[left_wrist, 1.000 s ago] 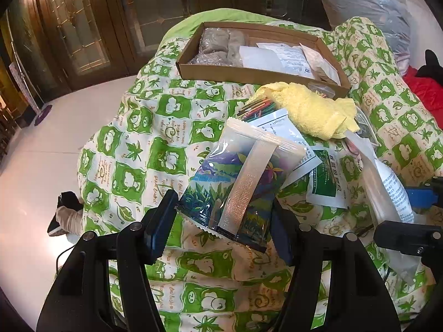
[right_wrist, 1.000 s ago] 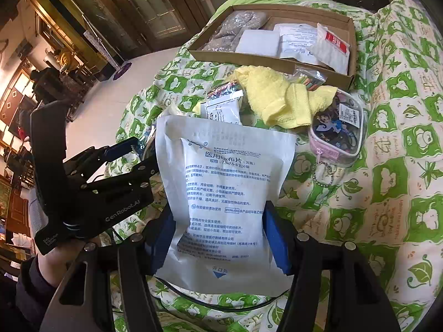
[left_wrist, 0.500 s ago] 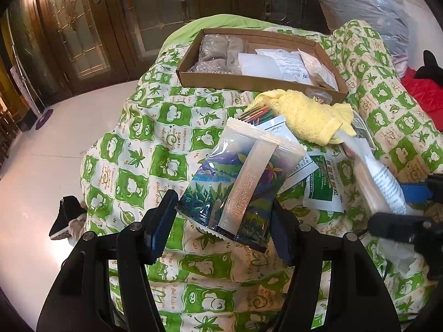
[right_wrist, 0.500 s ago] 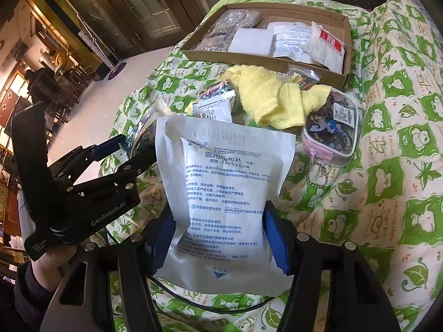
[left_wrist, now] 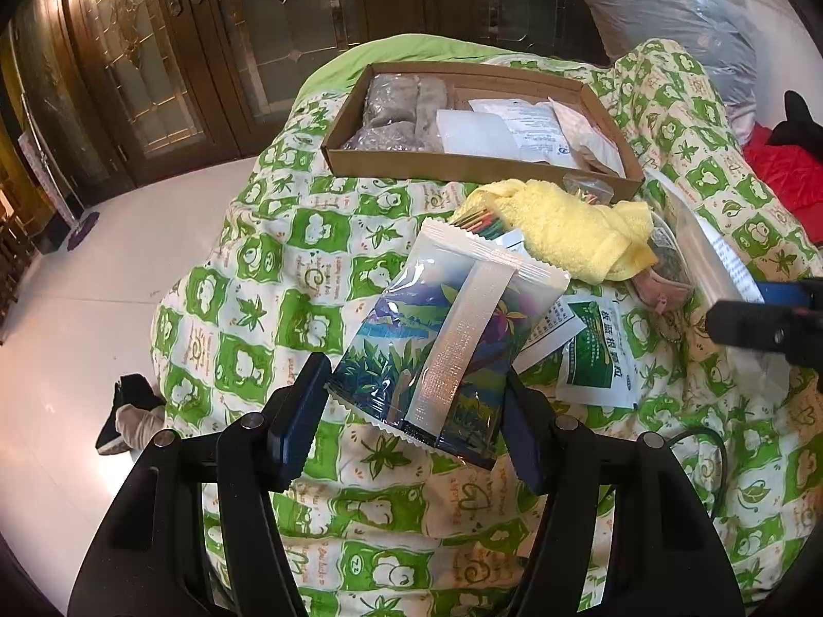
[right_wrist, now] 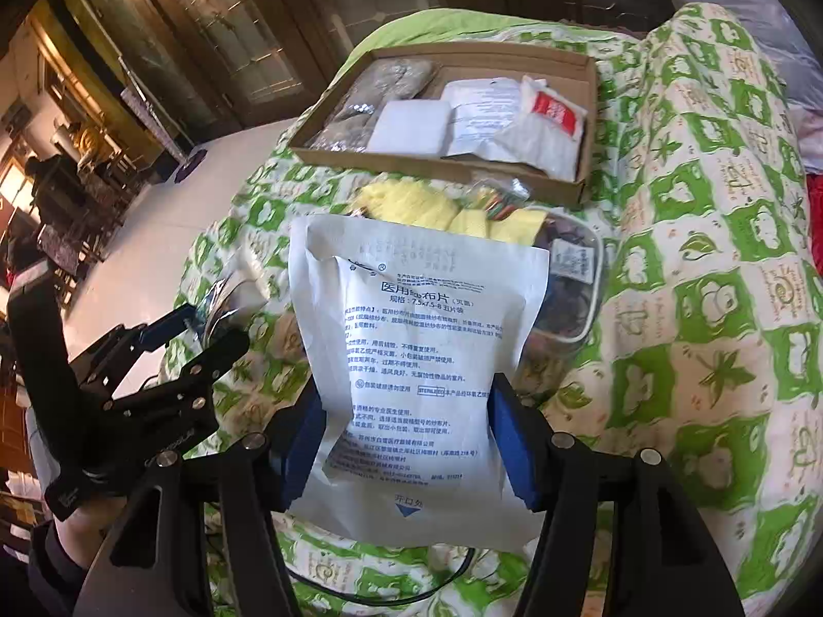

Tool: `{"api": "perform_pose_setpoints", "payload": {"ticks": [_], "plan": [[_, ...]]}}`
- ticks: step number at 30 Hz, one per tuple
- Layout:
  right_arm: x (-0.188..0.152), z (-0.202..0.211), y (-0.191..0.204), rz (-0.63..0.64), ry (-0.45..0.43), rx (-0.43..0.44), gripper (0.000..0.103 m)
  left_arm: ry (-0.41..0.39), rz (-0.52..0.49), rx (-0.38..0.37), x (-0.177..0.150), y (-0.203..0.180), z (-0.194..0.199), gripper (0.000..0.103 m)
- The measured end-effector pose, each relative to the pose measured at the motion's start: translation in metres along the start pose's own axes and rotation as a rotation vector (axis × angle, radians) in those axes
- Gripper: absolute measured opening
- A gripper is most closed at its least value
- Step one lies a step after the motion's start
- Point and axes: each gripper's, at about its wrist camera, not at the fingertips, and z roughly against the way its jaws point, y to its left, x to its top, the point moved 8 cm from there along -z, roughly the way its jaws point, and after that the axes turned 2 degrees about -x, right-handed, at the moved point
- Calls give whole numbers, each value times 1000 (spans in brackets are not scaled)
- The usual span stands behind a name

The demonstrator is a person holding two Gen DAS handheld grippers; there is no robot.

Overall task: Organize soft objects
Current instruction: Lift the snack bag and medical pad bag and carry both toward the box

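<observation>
L gripper (left_wrist: 416, 411) is clamped on a colourful foil packet (left_wrist: 442, 339) w/ a leaf print and a silver seam strip – held by its lower end, lifted off the quilt, tilted up and to the right. R gripper (right_wrist: 406, 442) is clenched on a white gauze pouch (right_wrist: 416, 360) w/ blue printed text, held upright between the blue pads (right_wrist: 303, 437), its bottom edge hanging below the fingers.

Beyond the packet, on the green-and-white quilt (left_wrist: 247, 283): a small green-and-white sachet (left_wrist: 596, 355) just right of it, then a crumpled yellow towel (left_wrist: 571, 226). Further back sits an open cardboard box (left_wrist: 463, 164) – inside are grey wrapped bundles (left_wrist: 396, 113) on the left, white pouches and papers to the right.

In the R wrist view a clear zip pouch (right_wrist: 571, 288) w/ dark contents lies beside the towel, partly behind the gauze pouch. The L gripper shows at the left edge.
</observation>
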Motion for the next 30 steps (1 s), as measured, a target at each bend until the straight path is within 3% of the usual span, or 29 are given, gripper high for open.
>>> {"api": "perform_pose_setpoints", "payload": {"ticks": [14, 30], "plan": [[36, -1, -20, -6, -29, -39, 62, 6, -16, -2, 18, -5, -11, 63], [84, -7, -27, 20, -54, -63, 62, -19, -61, -5, 66, -15, -24, 63]]}}
